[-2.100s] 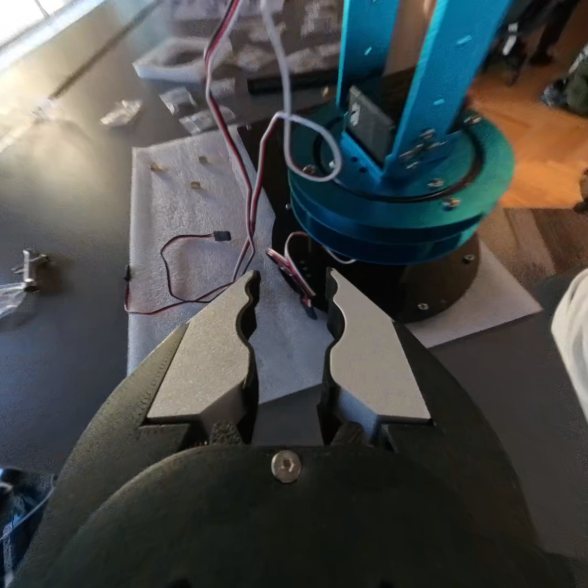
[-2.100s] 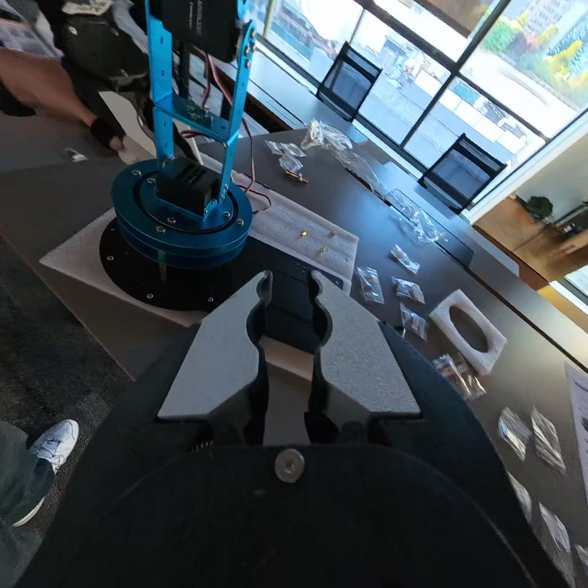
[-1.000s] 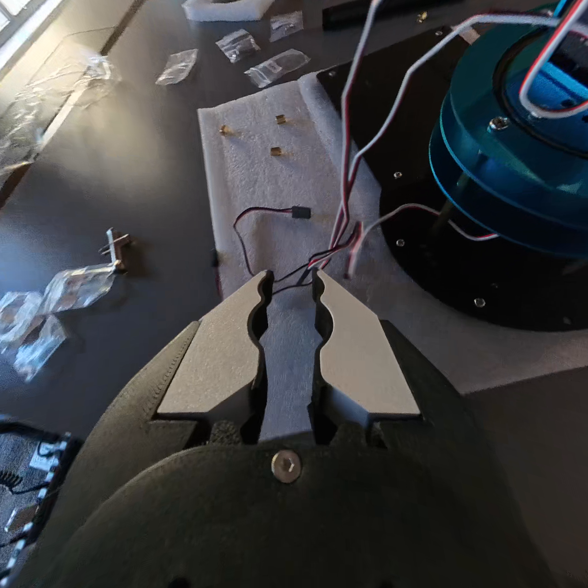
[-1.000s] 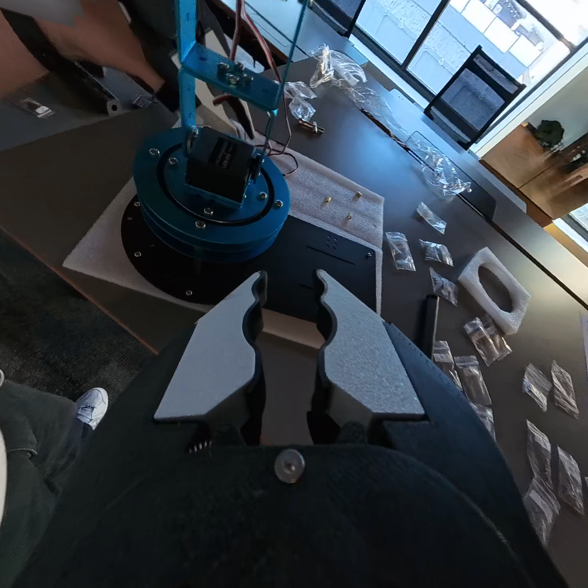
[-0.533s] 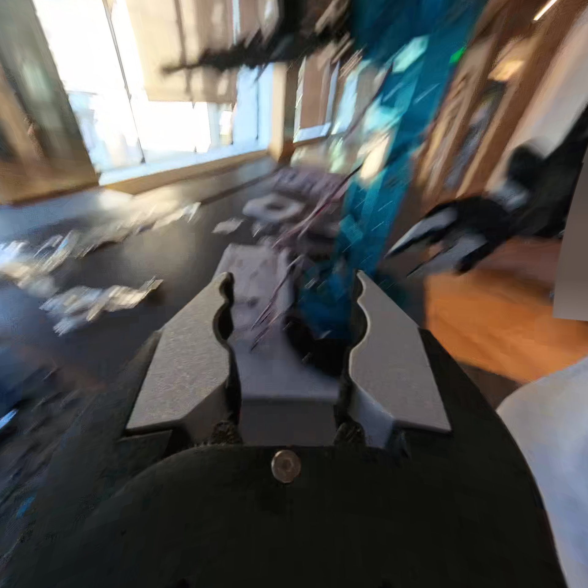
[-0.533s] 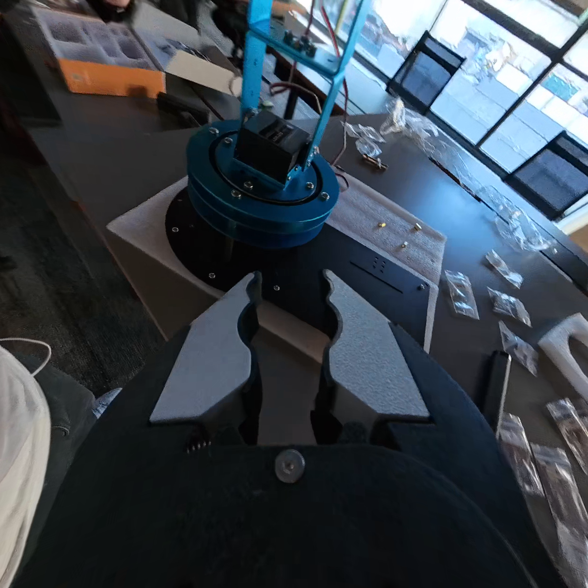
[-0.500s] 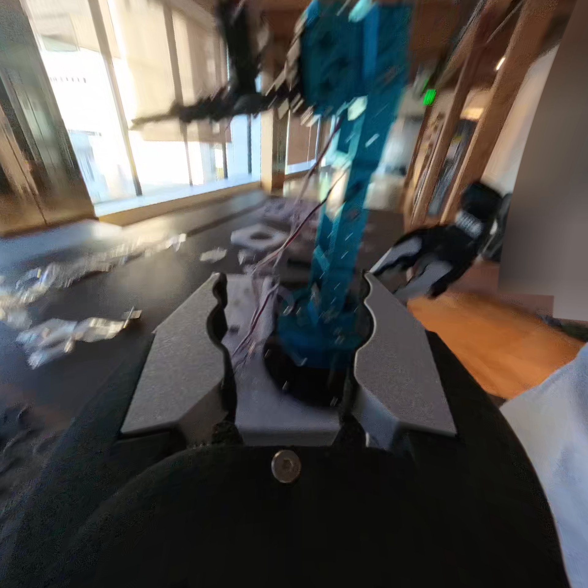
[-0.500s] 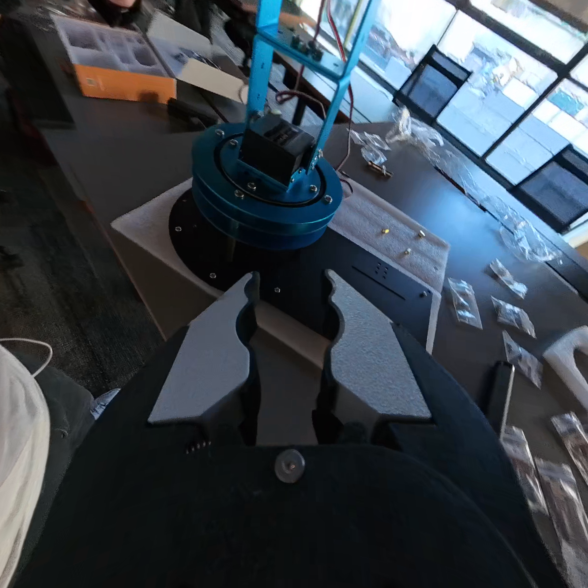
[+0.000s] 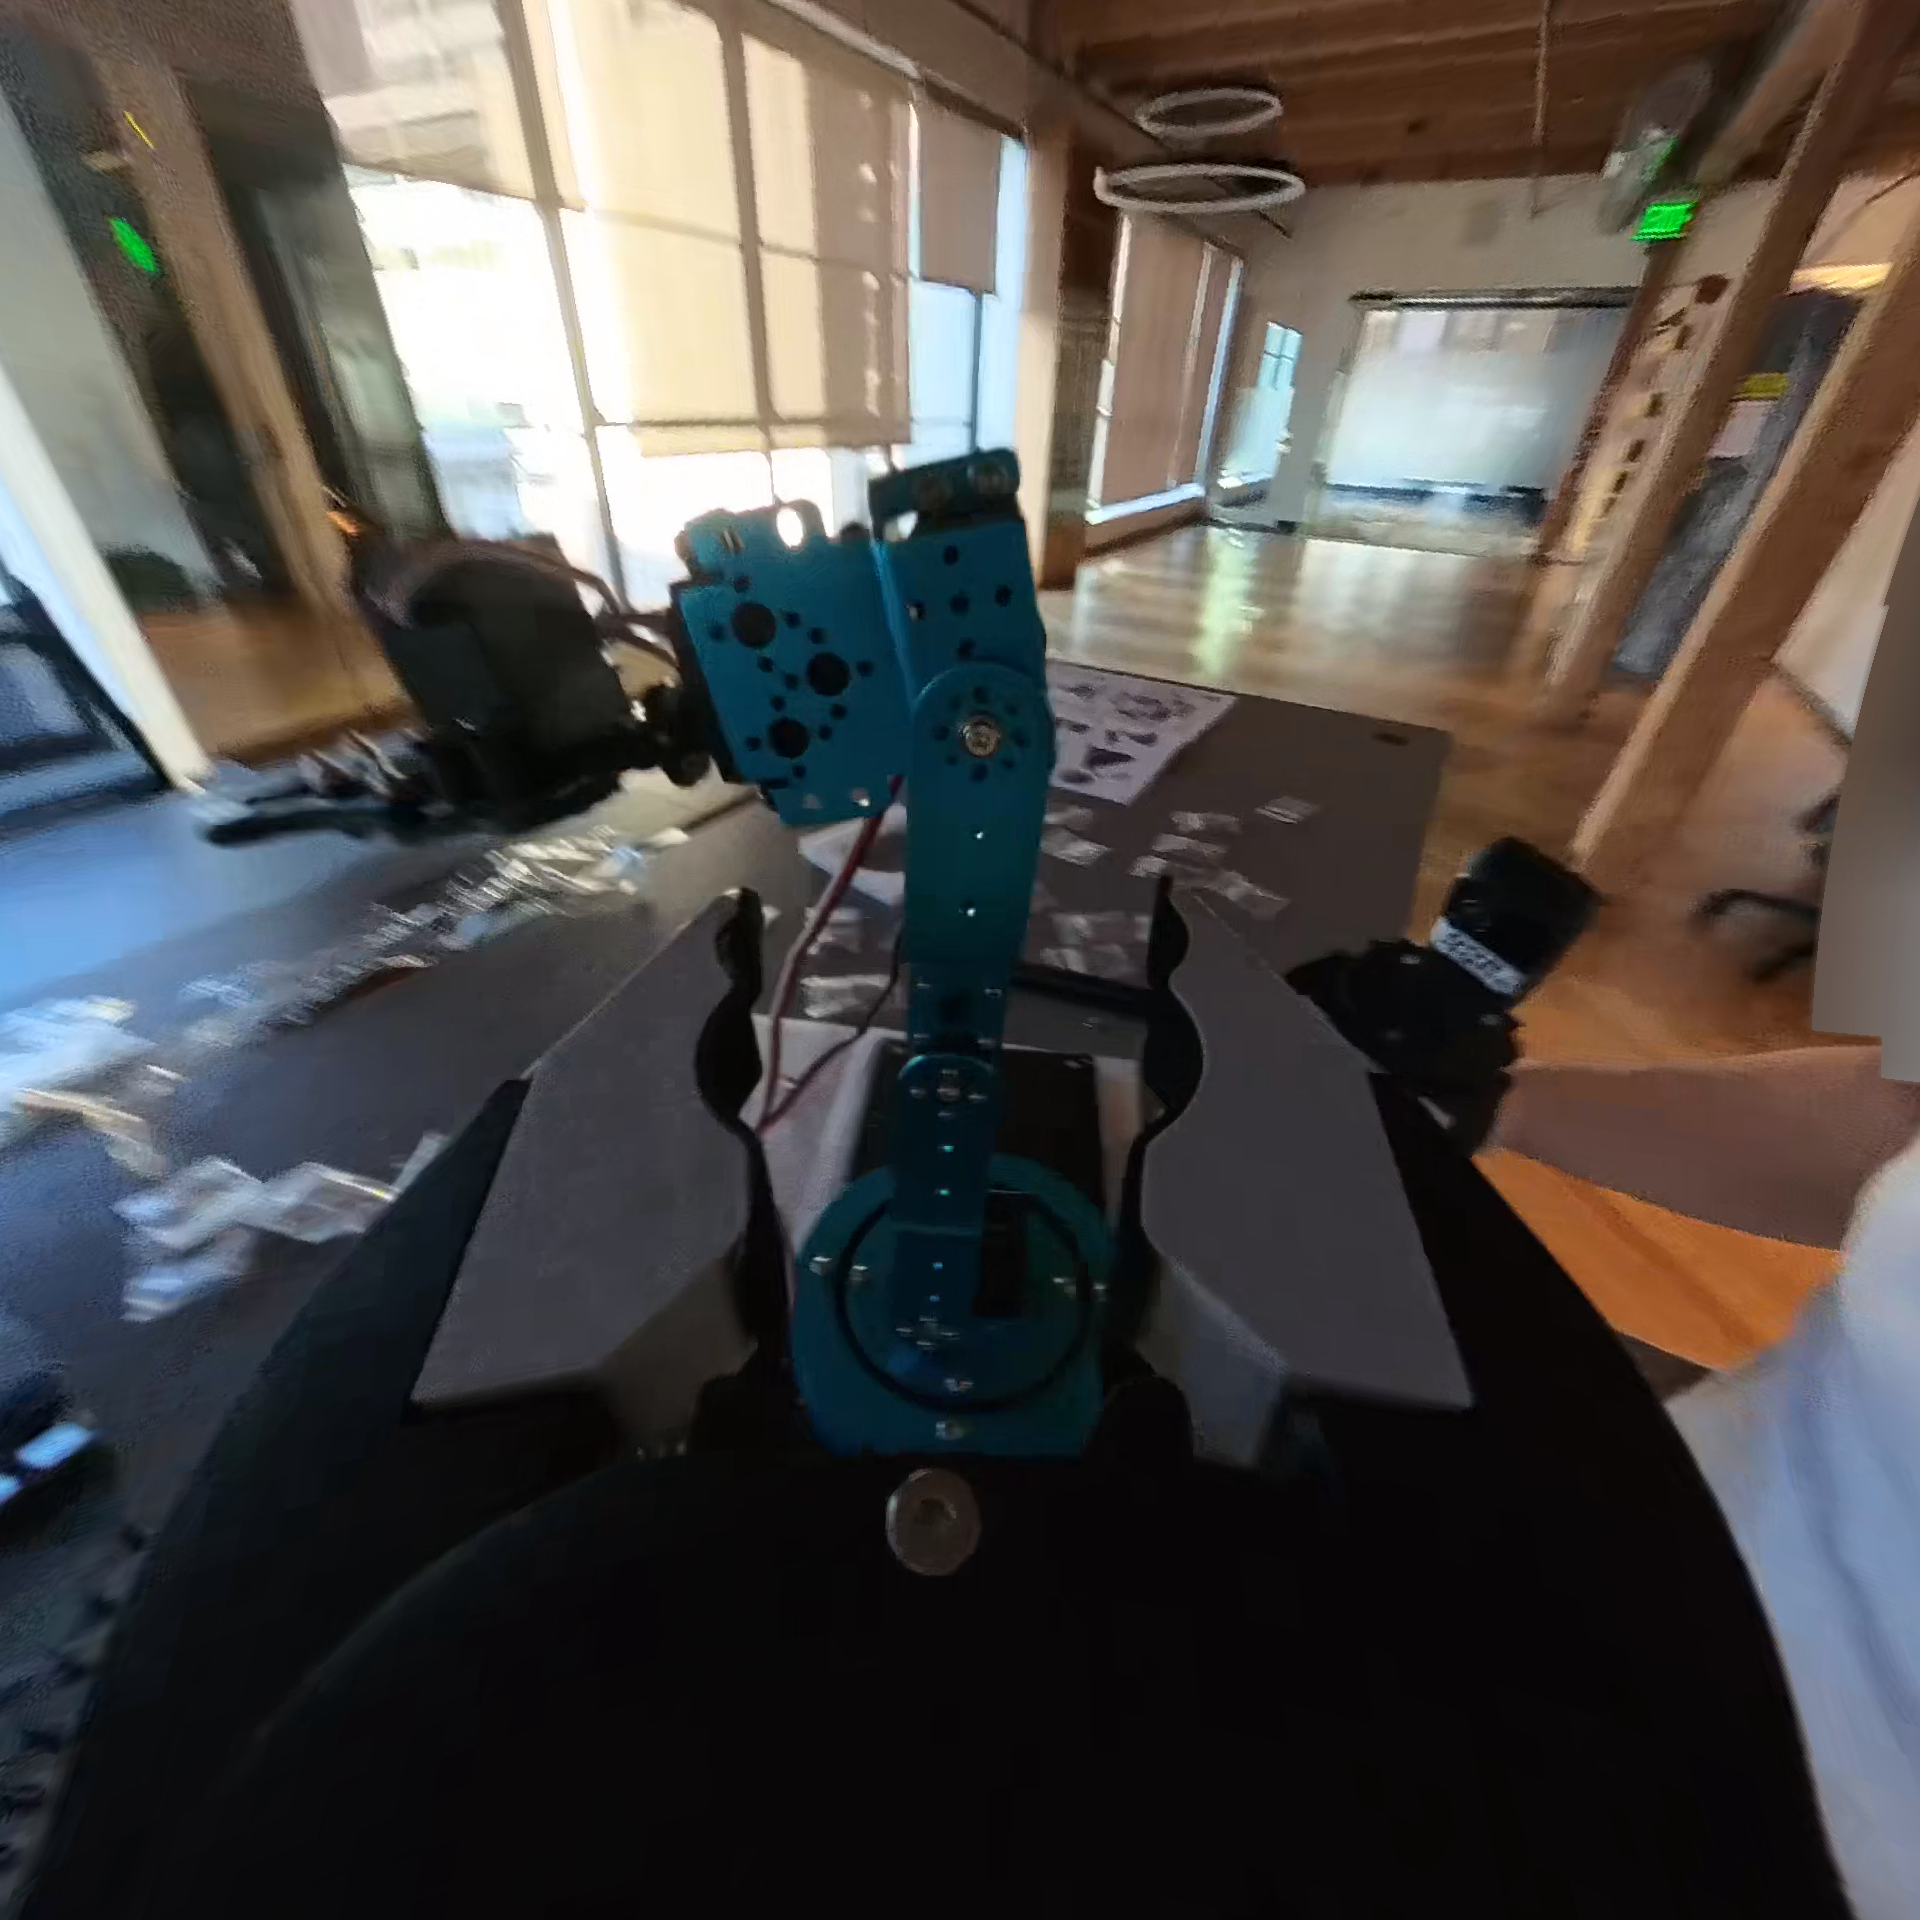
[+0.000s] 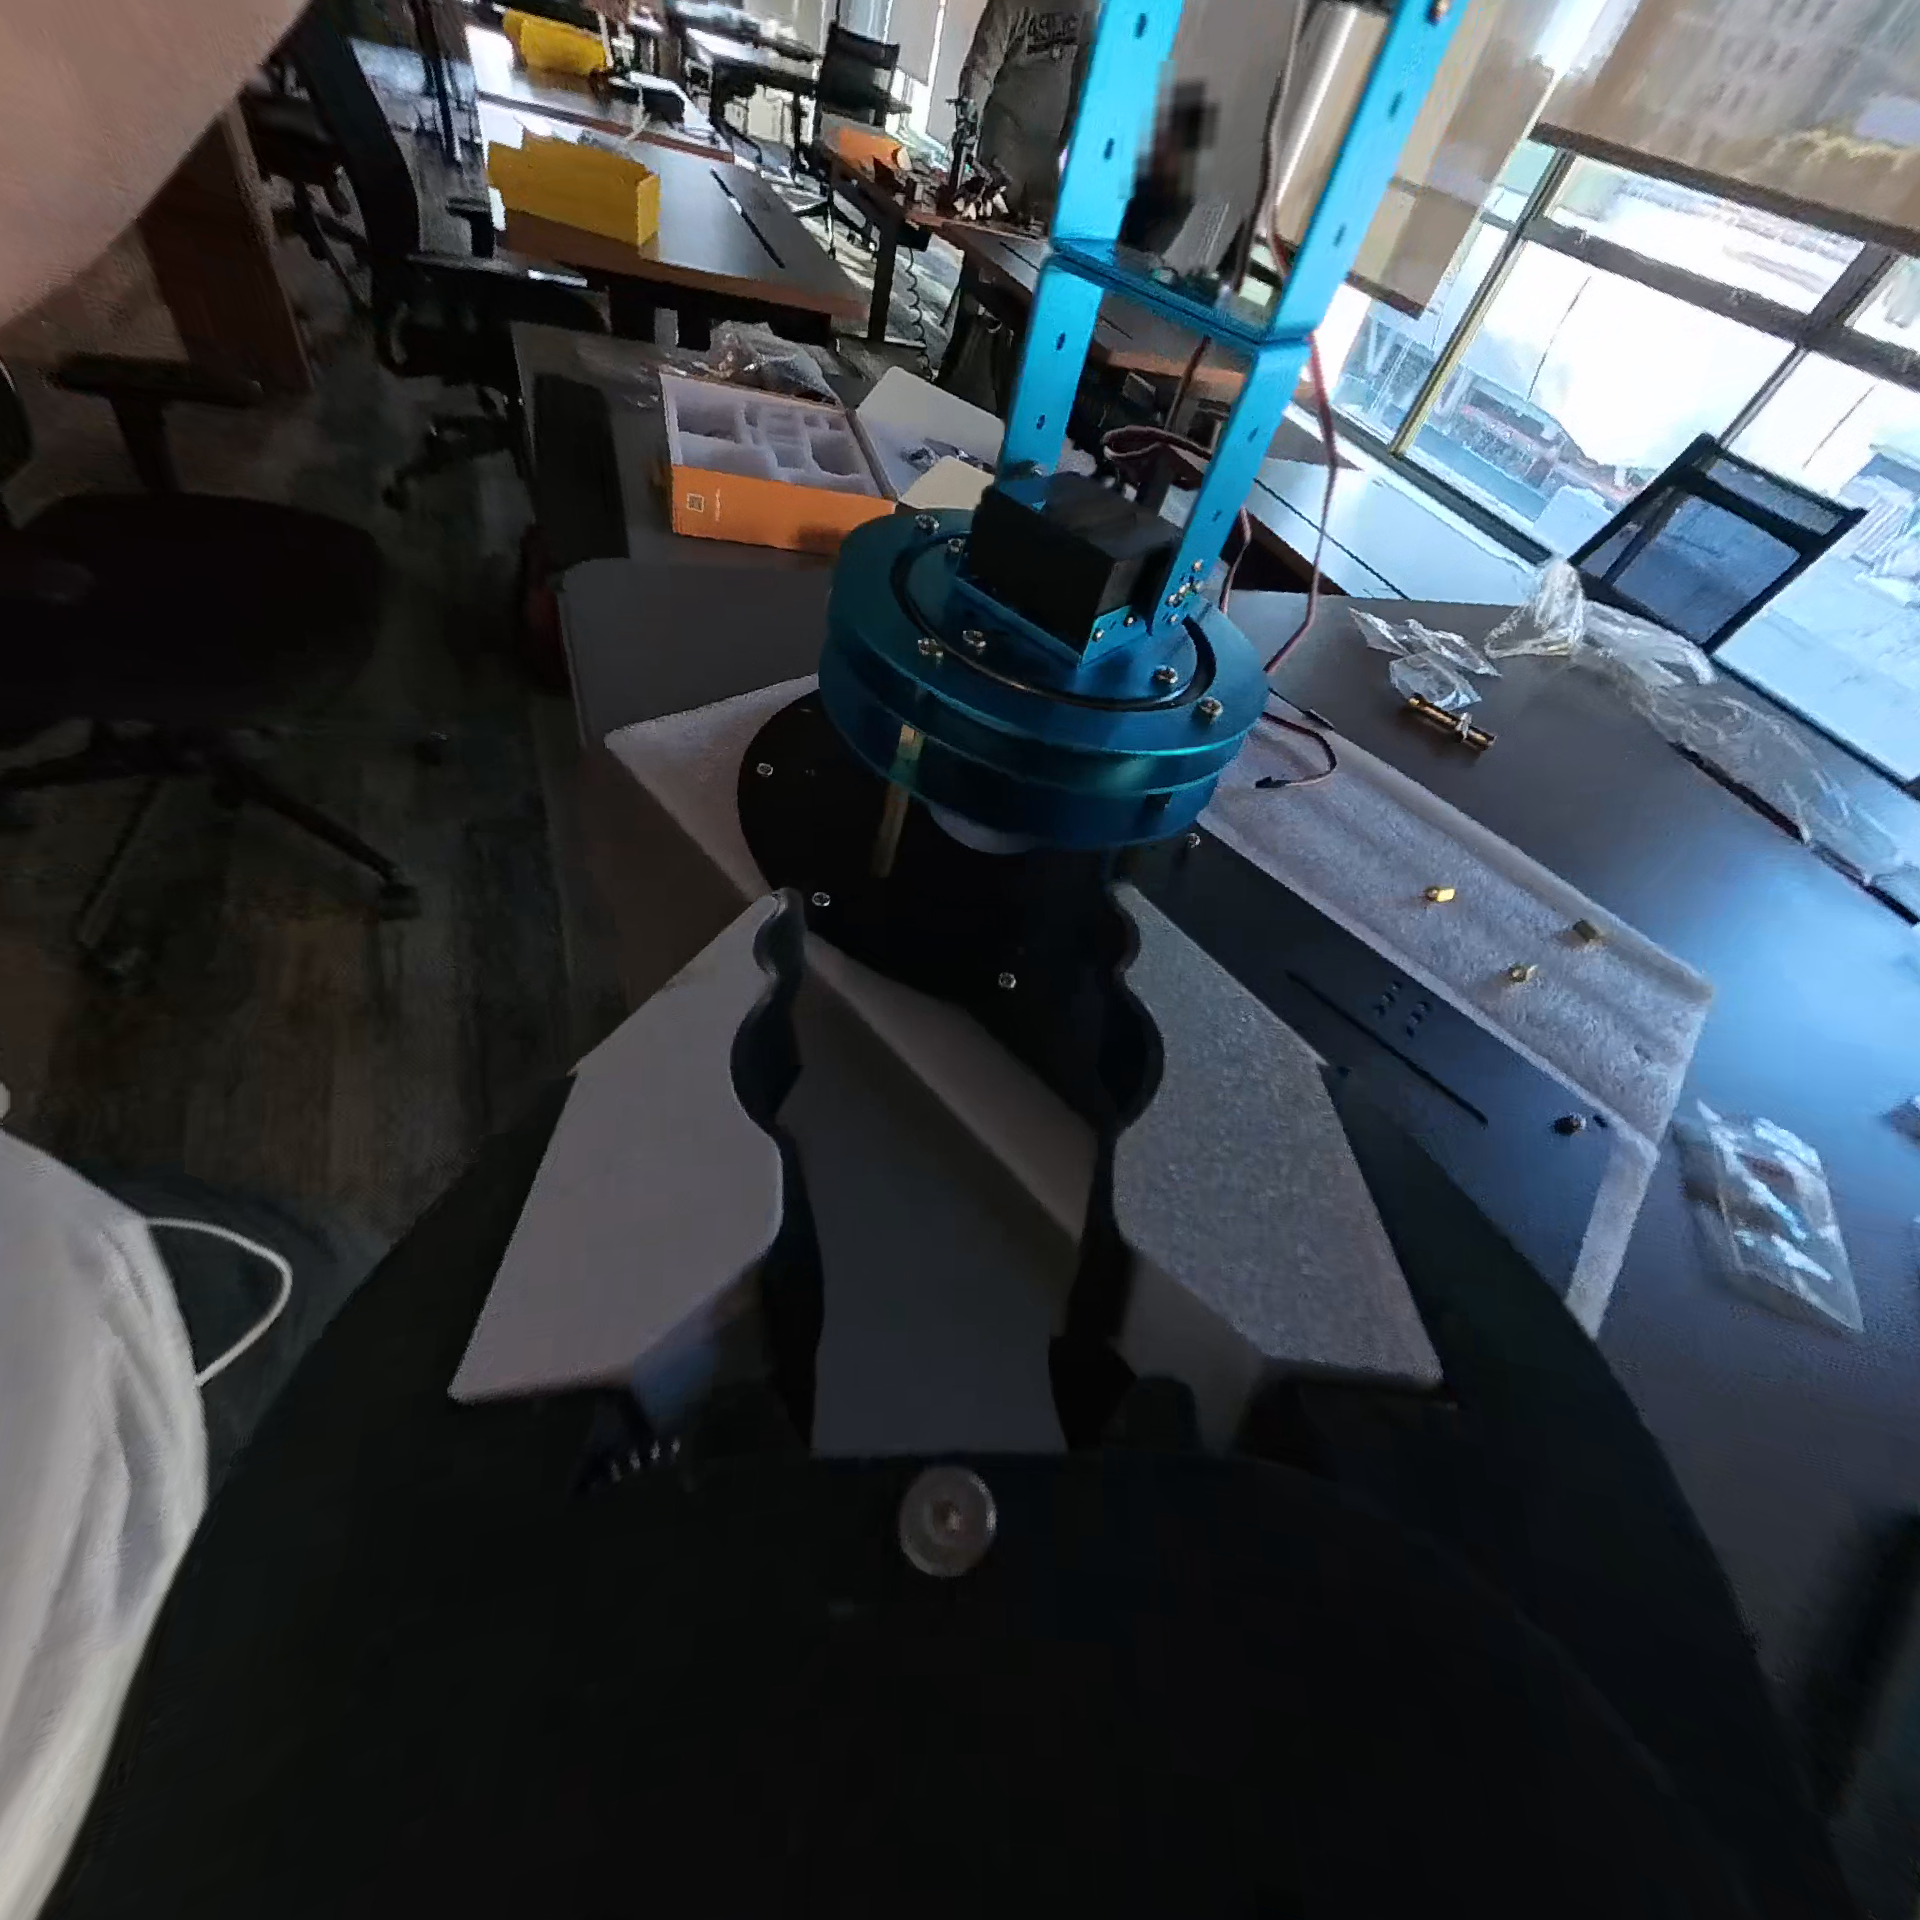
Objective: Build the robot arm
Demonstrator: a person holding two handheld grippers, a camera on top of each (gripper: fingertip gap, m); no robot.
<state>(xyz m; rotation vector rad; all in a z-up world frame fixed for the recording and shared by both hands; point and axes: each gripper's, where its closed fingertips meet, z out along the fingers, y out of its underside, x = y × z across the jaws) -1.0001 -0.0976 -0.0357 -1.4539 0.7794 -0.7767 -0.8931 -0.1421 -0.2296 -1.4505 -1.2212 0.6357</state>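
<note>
A dark table fills the right wrist view, and on it lies a white foam sheet carrying a black base plate. On the round end of that plate stands the blue robot arm — a stacked blue turntable with a black servo seated between two upright blue brackets. Red, black and white wires trail from it onto the foam.

The right gripper hangs just short of the plate's near edge, its jaws spread apart with nothing between them. The left gripper looks at the same blue robot arm from a higher side angle; its jaws are released wide and empty, and the arm's column and turntable appear in the gap but farther off, untouched. The right gripper shows beyond as a dark blurred shape.

Behind the arm sits an orange parts box with a white tray. Clear plastic bags lie scattered on the table, and three small brass standoffs rest on the foam.
</note>
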